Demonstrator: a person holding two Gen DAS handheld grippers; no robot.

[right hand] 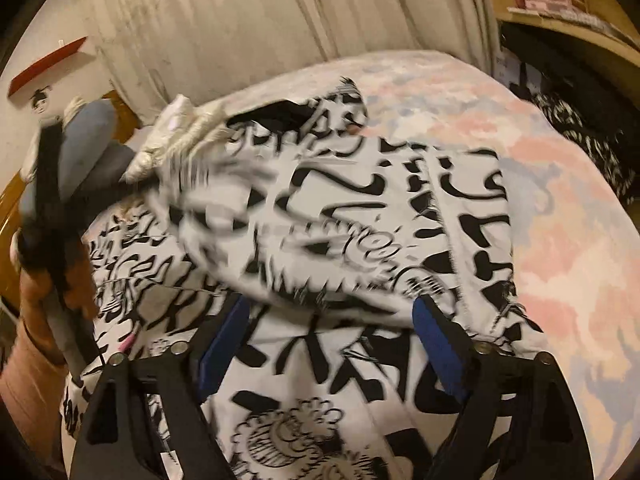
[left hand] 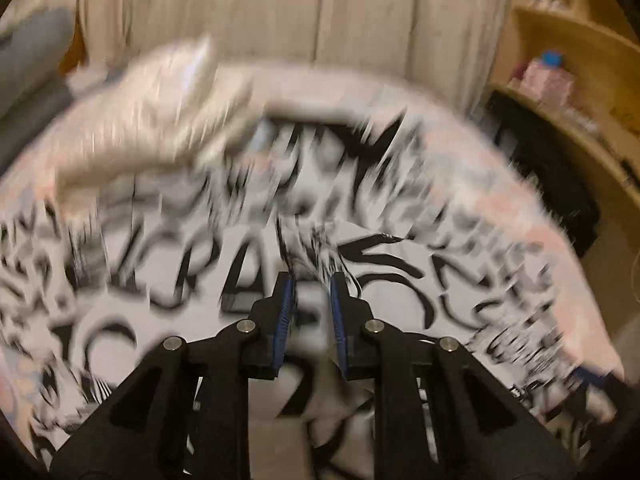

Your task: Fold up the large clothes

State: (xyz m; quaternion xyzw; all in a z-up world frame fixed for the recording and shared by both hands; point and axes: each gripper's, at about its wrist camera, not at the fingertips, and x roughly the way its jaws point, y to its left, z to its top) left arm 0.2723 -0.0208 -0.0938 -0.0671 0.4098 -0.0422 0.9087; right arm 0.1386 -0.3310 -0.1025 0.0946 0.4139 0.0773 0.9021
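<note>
A large white garment with black graffiti print (left hand: 240, 280) lies spread over a bed, much of it smeared by motion blur. Its cream ribbed edge (left hand: 160, 120) is flung up at the far left. My left gripper (left hand: 312, 280) has its blue pads close together, pinching a ridge of the printed cloth that rises from the tips. In the right wrist view the same garment (right hand: 460, 208) lies partly folded, with a blurred flap (right hand: 240, 208) in the air and the ribbed edge (right hand: 180, 136) beyond it. My right gripper (right hand: 332, 300) stands wide open over the cloth, its pads pressing nothing.
A pastel pink and blue blanket (right hand: 560, 200) covers the bed. Pale curtains (left hand: 300, 8) hang behind it. Wooden shelves (left hand: 580, 80) stand at the right, with dark items (right hand: 580, 140) beside the bed. At the left a hand (right hand: 40, 300) holds the other gripper (right hand: 52, 184) near a grey-blue shape (right hand: 88, 132).
</note>
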